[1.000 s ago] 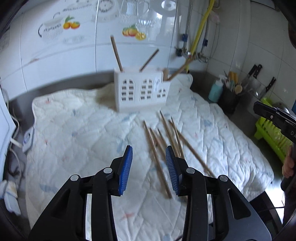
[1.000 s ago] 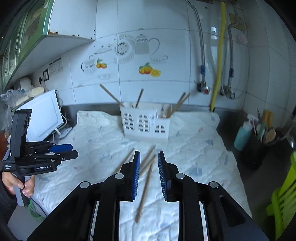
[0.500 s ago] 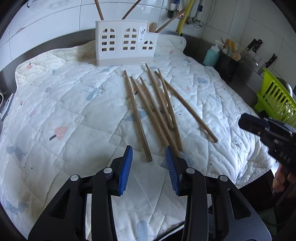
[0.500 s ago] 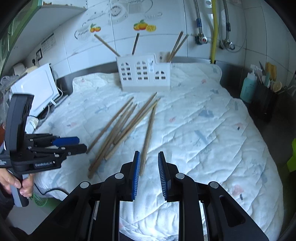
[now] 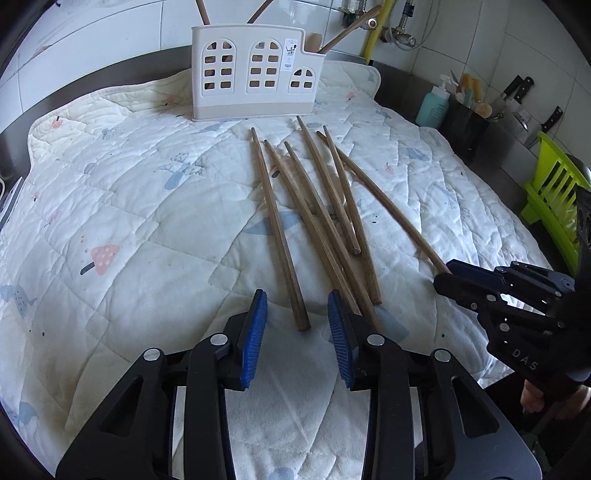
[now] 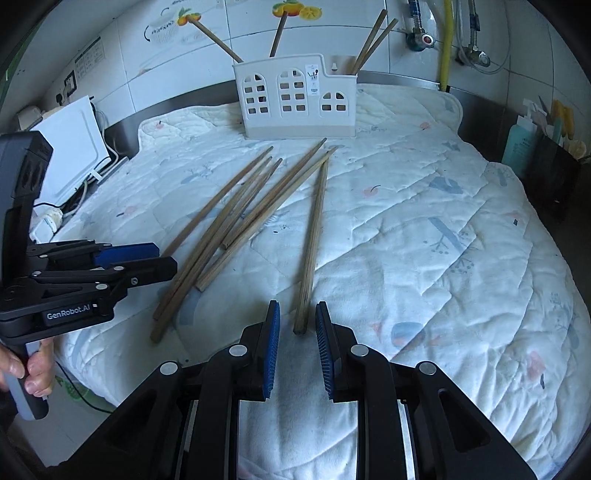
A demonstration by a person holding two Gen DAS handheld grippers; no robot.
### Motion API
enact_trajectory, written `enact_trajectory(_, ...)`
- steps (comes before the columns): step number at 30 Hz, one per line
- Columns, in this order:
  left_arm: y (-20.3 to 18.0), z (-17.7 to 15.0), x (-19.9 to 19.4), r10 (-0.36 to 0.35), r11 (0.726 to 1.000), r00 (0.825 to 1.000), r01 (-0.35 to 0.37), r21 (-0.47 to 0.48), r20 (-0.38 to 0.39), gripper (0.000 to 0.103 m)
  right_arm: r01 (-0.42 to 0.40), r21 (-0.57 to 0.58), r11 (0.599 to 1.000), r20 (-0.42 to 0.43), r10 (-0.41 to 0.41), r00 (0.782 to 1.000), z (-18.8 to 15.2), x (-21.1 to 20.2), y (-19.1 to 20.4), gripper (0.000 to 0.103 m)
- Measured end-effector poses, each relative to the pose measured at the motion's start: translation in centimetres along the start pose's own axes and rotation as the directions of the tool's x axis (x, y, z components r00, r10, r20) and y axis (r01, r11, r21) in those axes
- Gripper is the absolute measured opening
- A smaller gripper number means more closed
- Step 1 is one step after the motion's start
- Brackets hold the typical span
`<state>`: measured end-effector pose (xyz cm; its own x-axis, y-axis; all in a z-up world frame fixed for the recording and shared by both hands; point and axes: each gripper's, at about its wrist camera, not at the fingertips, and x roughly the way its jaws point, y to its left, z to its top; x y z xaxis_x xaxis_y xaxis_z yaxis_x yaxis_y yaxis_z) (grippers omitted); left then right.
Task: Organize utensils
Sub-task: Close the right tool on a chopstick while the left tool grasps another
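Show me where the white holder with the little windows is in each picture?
Left wrist view: the white holder stands top centre, at the far edge of the quilt.
Right wrist view: the holder stands top centre, behind the loose chopsticks.
Shared landmark: the yellow pipe on the tiled wall, to the holder's right in both.

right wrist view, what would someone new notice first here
A loose fan of wooden chopsticks lies on the white quilted cloth, in front of the white utensil holder with arched cutouts, where a few sticks already stand. One chopstick lies apart, its near end between the open pads of the right hand-held gripper. The left hand-held gripper is at the fan's near end, jaws closing.
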<state>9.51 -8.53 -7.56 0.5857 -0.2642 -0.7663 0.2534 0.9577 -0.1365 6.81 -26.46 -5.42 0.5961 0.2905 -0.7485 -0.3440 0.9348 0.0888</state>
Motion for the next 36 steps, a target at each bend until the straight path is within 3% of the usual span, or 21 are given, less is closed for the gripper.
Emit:
enact_trajectory(8,-0.7,0.2,0.3,0.076,0.997,0.997,-0.077,0.033,0.022,0.008,0.048,-0.007,0.999,0.015,-0.048,0.999,0.1,0.1,0.3,0.008)
enact_trajectory(17,0.9,1.1,-1.7,0.021,1.0,0.997,-0.02,-0.014,0.075,0.007,0.075,0.011,0.997,0.099,-0.076,0.992,1.3,-3.3,-0.5,0.007)
enact_trajectory(27,1.1,3.7,-5.4,0.01,1.0,0.978,-0.012,0.007,0.206,0.0,0.07,-0.001,0.998,0.262,-0.067,0.963,6.0,-9.1,-1.1,0.007)
enact_trajectory(33,1.6,3.3,-4.4,-0.023,1.0,0.991,0.023,-0.001,0.135,0.001,0.055,0.01,0.998,0.291,-0.055,0.955,7.1,-9.9,-1.4,0.007)
enact_trajectory(36,1.3,2.1,-3.4,-0.026,1.0,0.996,0.026,0.01,0.086,0.011,0.052,0.011,0.999,0.29,-0.053,0.956,7.1,-9.9,-1.5,0.007)
